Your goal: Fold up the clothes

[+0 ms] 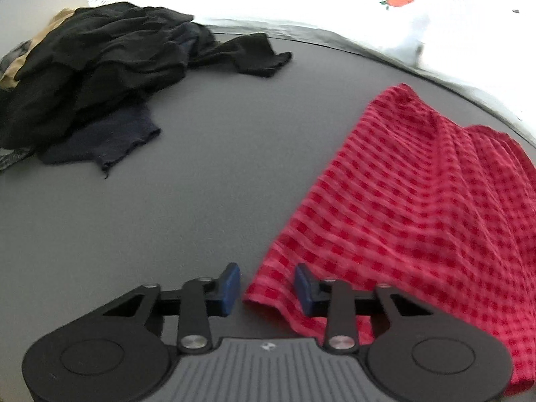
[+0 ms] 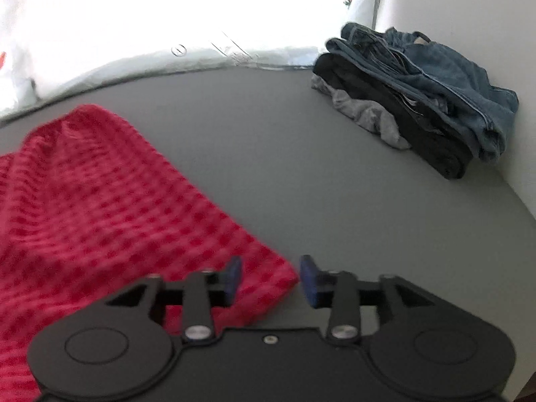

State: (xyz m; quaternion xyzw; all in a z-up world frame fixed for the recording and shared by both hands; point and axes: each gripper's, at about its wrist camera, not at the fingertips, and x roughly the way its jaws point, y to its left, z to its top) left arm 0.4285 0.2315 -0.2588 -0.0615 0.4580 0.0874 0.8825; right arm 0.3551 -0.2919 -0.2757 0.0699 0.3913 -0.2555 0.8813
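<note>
A grey matte worktop [image 1: 207,174] carries a red checked cloth [image 1: 418,201] at its middle, near edge. A dark crumpled clothes heap [image 1: 93,77] fills the far left corner, folded blue jeans [image 2: 445,87] the far right. Left gripper [image 1: 267,284] and right gripper [image 2: 270,279] straddle the cloth's near corners, jaws apart.

Left gripper [image 1: 267,284] open over red checked cloth [image 1: 418,207] corner, along tabletop [image 1: 207,174] right edge. Dark crumpled clothes pile [image 1: 90,77] at far left corner.

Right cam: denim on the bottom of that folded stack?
No. The jeans lie on top, over a black garment and grey cloth.
</note>
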